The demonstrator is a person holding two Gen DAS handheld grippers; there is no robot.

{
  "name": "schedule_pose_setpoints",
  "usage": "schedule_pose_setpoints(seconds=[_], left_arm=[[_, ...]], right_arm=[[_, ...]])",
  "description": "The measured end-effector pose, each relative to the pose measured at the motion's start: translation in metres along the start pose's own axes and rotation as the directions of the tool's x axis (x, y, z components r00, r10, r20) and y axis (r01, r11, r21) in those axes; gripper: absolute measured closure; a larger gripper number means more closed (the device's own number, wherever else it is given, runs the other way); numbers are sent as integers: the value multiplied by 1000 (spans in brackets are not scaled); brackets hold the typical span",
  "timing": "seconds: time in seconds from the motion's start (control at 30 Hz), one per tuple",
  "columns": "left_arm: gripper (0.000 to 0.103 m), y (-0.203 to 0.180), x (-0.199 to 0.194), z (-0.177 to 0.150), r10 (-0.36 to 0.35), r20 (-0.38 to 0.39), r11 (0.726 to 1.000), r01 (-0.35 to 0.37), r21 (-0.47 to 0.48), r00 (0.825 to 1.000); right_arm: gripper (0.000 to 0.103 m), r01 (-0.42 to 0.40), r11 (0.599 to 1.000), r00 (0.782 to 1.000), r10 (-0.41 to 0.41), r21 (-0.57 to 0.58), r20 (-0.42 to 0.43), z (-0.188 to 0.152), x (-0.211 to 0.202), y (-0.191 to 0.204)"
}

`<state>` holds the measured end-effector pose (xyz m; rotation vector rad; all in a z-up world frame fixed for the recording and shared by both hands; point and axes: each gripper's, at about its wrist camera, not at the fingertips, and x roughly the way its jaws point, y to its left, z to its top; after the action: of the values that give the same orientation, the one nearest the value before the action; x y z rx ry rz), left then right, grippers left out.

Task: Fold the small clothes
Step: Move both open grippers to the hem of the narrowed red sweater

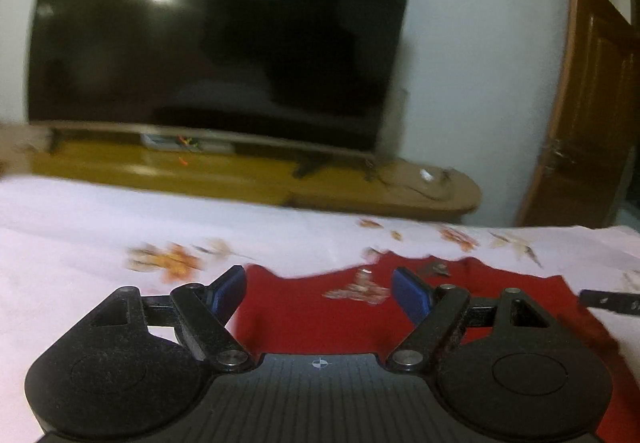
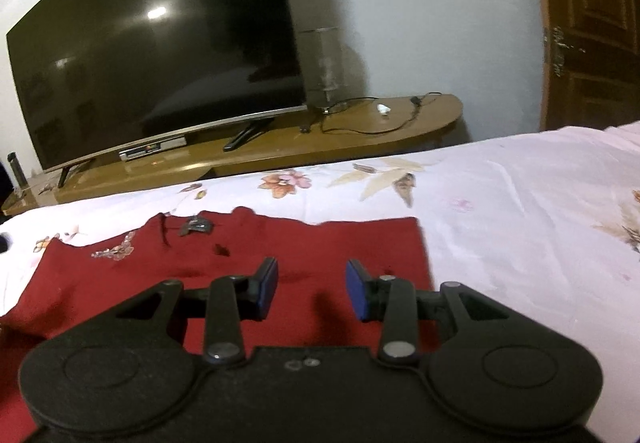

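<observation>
Red cloth garment lies flat on the white flowered bedsheet. At six o'clock, left gripper and right gripper hover with fingers spread, holding nothing.

The left gripper hangs low over the near part of the red garment, its blue-padded fingers spread wide with nothing between them, tips aimed toward the neckline. The right gripper hovers over the same garment's near right portion, close to its right edge; its fingers are parted too, less widely, and grip nothing. A dark sliver of the right gripper shows at the garment's right side in the left wrist view.
</observation>
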<state>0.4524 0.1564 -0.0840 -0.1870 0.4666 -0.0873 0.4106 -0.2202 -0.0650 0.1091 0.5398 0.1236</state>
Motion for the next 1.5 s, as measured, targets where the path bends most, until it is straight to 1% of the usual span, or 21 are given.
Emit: schedule_pose_setpoints(seconds=[0.07,0.1,0.17,0.2,0.23,0.3,0.33,0.4,0.43,0.5,0.57,0.6,0.63,0.67,0.77,1.0,1.17,1.27,1.4,1.43,1.5], left_arm=[[24,1,26,-5,-30,-65,999,29,-26,997],[24,4,38,-9,-28,-102,999,25,-30,994],[24,16,61,-24,53,-175,998,-57,-19,983],[24,20,64,-29,44,-162,999,-48,-21,986],[24,24,63,-27,30,-156,998,-38,-51,987],[24,23,61,-23,44,-164,998,-50,-31,985],[24,21,57,-20,43,-147,999,-47,-24,988],[24,17,53,-11,9,-104,999,-13,-34,995],[24,16,54,-7,10,-92,999,-13,-32,996],[24,15,64,0,10,-97,1000,-13,-26,995],[24,17,78,-1,35,-140,999,-36,-7,990],[24,19,88,-8,63,-185,998,-62,14,981],[24,18,88,-13,71,-172,997,-65,41,982],[24,16,88,-13,74,-168,997,-67,48,983],[22,11,91,-13,93,-175,994,-81,78,980],[21,6,92,-14,113,-176,990,-96,103,978],[21,5,89,-15,130,-171,987,-110,119,977],[20,4,89,-16,136,-170,985,-115,125,976],[19,4,89,-15,142,-173,984,-121,129,975],[19,3,88,-14,155,-172,982,-133,136,973],[19,1,74,-13,208,-158,971,-184,154,965]], right_arm=[[66,-14,1000,1000,14,0,-7,-2,9,3],[66,-19,1000,1000,19,0,-22,-4,16,4],[67,-6,1000,996,6,1,-87,-13,35,3],[67,5,1000,995,-6,-3,-104,-19,43,0],[67,-3,1000,997,3,-2,-82,-21,42,-2],[67,-8,1000,997,8,0,-82,-20,38,-3],[67,-8,1000,997,8,6,-78,-19,36,-3],[66,-18,999,998,19,27,-58,-16,29,-5],[66,-15,999,999,16,31,-41,-15,26,-6],[66,-16,999,999,18,37,-34,-13,29,-6],[66,-12,999,999,14,34,-52,-14,36,-5],[66,-4,1000,998,6,26,-66,-15,41,-5],[65,4,1000,997,-2,19,-72,-17,45,-4],[65,7,1000,998,-6,13,-65,-19,46,-3],[63,18,1000,998,-18,-8,-65,-19,46,0],[61,14,1000,998,-15,-10,-65,-19,47,0],[60,50,998,999,-51,-36,-20,-22,32,7],[60,69,997,996,-72,-46,-51,-25,35,5],[60,76,996,995,-78,-36,-57,-24,39,3],[60,79,996,995,-82,-41,-59,-24,39,4],[60,84,994,994,-88,-69,-68,-24,38,7]])
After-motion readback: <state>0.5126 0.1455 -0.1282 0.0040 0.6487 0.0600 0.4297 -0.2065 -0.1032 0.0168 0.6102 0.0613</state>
